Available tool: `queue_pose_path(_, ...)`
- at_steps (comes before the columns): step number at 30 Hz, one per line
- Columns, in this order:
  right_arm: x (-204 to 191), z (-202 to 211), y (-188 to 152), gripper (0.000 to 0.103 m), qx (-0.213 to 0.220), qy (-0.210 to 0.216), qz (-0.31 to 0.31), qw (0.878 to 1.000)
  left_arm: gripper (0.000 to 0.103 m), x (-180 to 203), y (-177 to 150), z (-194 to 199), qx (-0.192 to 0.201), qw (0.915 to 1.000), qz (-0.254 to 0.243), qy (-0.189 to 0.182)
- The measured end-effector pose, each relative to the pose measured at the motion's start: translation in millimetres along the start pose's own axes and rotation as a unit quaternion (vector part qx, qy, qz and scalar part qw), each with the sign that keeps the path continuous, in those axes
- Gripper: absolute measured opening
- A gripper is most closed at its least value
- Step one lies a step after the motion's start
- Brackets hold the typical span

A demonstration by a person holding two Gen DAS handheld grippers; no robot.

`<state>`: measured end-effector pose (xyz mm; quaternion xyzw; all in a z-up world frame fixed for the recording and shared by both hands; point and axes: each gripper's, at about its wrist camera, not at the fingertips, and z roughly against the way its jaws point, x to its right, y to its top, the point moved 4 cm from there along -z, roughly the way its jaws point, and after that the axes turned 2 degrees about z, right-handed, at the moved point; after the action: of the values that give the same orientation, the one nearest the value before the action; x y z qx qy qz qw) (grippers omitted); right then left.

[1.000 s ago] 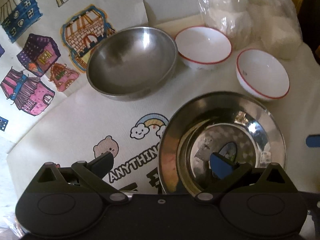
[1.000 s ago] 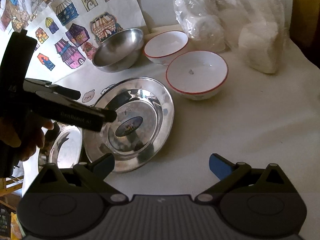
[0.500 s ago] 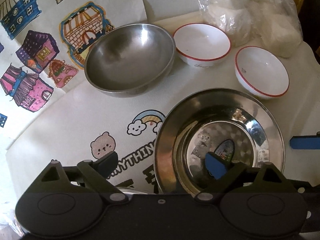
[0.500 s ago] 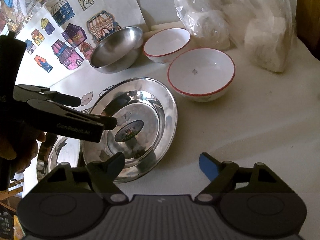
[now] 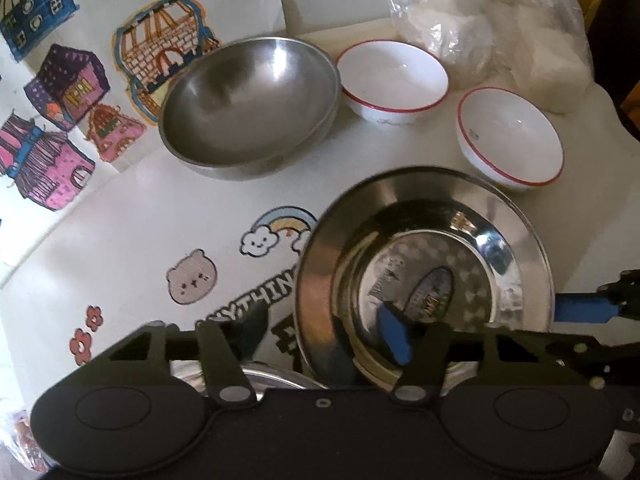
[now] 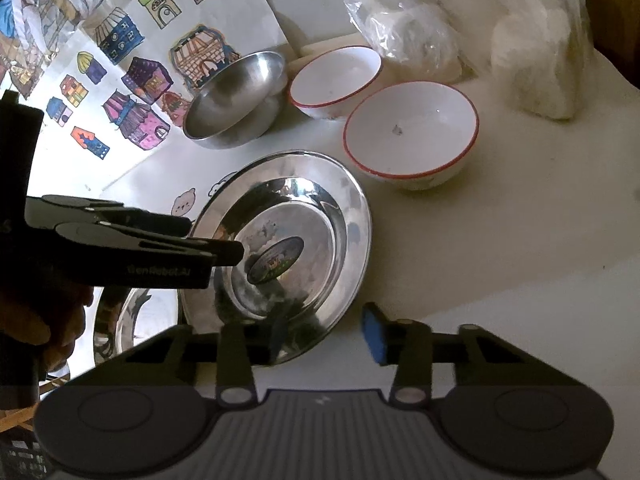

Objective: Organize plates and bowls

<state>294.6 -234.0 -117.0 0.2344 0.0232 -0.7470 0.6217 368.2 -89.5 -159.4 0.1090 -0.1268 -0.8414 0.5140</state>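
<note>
A shiny steel plate [image 5: 424, 264] lies on the printed cloth, and its left rim sits between the fingers of my left gripper [image 5: 324, 328]. Those jaws are closing, with gaps still showing on both sides of the rim. In the right wrist view the same plate [image 6: 288, 248] has its near right rim between the fingers of my right gripper [image 6: 327, 335], which is also closing and not pressing. The left gripper [image 6: 216, 238] reaches in over the plate's left side. A second steel plate [image 6: 136, 320] lies partly hidden under it.
Behind the plate stand a steel bowl [image 5: 248, 104] and two white red-rimmed bowls [image 5: 394, 76] [image 5: 510, 136]. A clear plastic bag [image 5: 500, 20] of white lumps fills the back right. A person's hand [image 6: 24, 320] holds the left gripper.
Both grippers' jaws have narrowed a good deal. The right gripper has shifted left, so its fingers now straddle the plate's rim. The plate and bowls have stayed put.
</note>
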Motion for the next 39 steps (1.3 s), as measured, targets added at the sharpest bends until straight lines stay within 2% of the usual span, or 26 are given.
queue_pose_path(2, -1, 0, -1, 0.035, 0.0, 0.001, -0.006, 1.0, 0.046, 1, -2, 0, -0.003, 0.9999, 0.003, -0.01)
queue_pose_path(7, -2, 4, -6, 0.027, 0.001, -0.003, -0.012, 1.0, 0.038, 1, -6, 4, 0.0, 0.9999, -0.001, -0.011)
queue_pose_path(12, -2, 11, -15, 0.025, 0.003, -0.013, -0.02, 1.0, 0.03, 1, -11, 12, 0.005, 0.9997, -0.004, -0.024)
queue_pose_path(24, -4, 40, -38, 0.022, 0.023, -0.047, -0.011, 0.999, 0.029, 18, -27, 40, 0.034, 0.9975, -0.017, -0.06)
queue_pose_path(33, -14, 63, -45, 0.023, 0.045, -0.064, 0.006, 0.997, 0.029, 20, -29, 59, 0.066, 0.9946, -0.002, -0.08)
queue_pose_path(39, -29, 68, -41, 0.023, 0.051, -0.055, 0.032, 0.997, 0.029, 2, -37, 76, 0.09, 0.9926, 0.024, -0.077)
